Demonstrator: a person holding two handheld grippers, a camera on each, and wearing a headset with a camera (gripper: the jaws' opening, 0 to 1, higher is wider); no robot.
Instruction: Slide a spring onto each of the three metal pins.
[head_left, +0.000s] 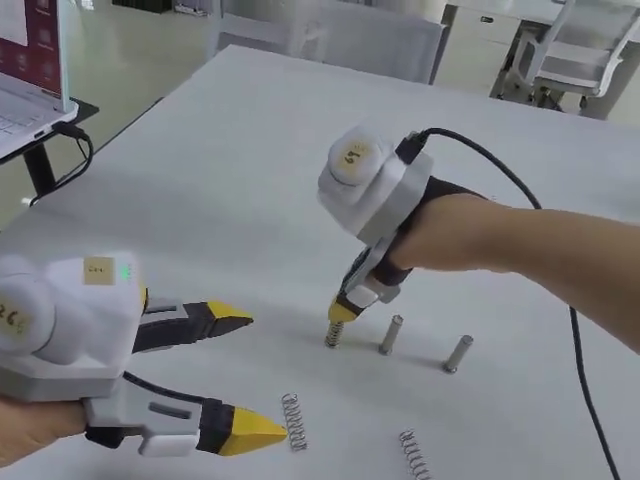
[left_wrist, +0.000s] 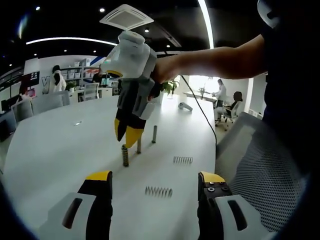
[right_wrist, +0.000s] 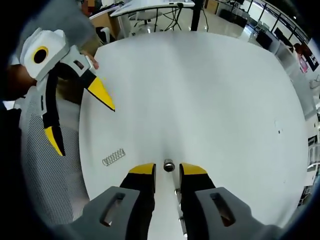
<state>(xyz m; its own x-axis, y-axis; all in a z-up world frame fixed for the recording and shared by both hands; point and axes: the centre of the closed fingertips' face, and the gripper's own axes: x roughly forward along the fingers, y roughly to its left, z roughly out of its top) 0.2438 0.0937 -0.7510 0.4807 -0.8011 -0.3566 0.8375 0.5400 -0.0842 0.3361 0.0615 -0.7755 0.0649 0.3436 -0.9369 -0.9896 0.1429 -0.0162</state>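
Three short metal pins stand upright in a row on the white table (head_left: 230, 160). The left pin (head_left: 334, 335) carries a spring (left_wrist: 125, 156) around it. My right gripper (head_left: 342, 314) points straight down at it, jaws nearly together on the spring's top; the pin's round end (right_wrist: 169, 165) shows between the yellow fingertips (right_wrist: 143, 170). The middle pin (head_left: 390, 335) and right pin (head_left: 458, 353) are bare. Two loose springs (head_left: 293, 421) (head_left: 415, 453) lie flat in front. My left gripper (head_left: 243, 372) hovers open at the lower left, holding nothing.
A black cable (head_left: 500, 170) trails from the right gripper across the table. A laptop (head_left: 25, 70) stands on a stand at the far left. Office chairs (head_left: 560, 50) stand beyond the table's far edge. A mesh chair back (left_wrist: 260, 165) is close on the right.
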